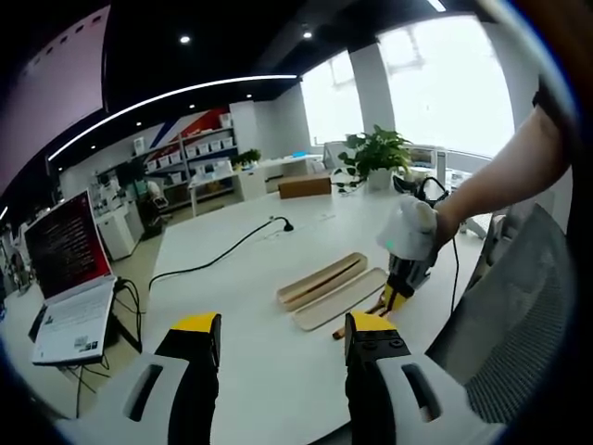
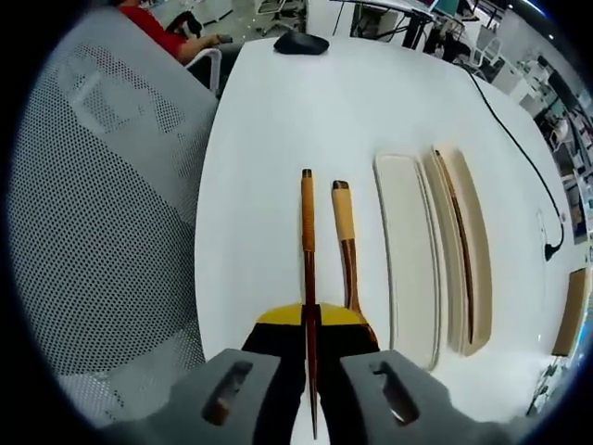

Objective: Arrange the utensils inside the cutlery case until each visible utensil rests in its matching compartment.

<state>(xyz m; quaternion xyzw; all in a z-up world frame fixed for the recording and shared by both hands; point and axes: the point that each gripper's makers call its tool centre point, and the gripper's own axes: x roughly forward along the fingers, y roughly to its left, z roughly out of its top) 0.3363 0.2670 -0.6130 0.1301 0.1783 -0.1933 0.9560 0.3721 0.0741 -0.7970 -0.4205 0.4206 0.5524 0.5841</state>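
While the big white table stretches wide under both views, the action sits near its chair-side edge, where a grey mesh chair crowds in close. Next down in size, the cutlery case base lies open with one dark chopstick already resting in its long groove, and the flat case lid lies just beside it, touching or nearly so. Then the utensils: a wooden-handled spoon lies on the bare table between the lid and the right gripper. That right gripper has its jaws pressed together on the second chopstick, pinched along its length, tip pointing away. The left gripper hangs above the table with jaws spread wide, carrying nothing.

To do this step well, I'd judge the chopstick wants lifting level, carrying over the spoon and lid, and lining up parallel with the groove before letting go, or it may roll out. Room looks generous toward the far side, where only a black cable trails; the tight spot is the table edge and chair beside the right gripper.
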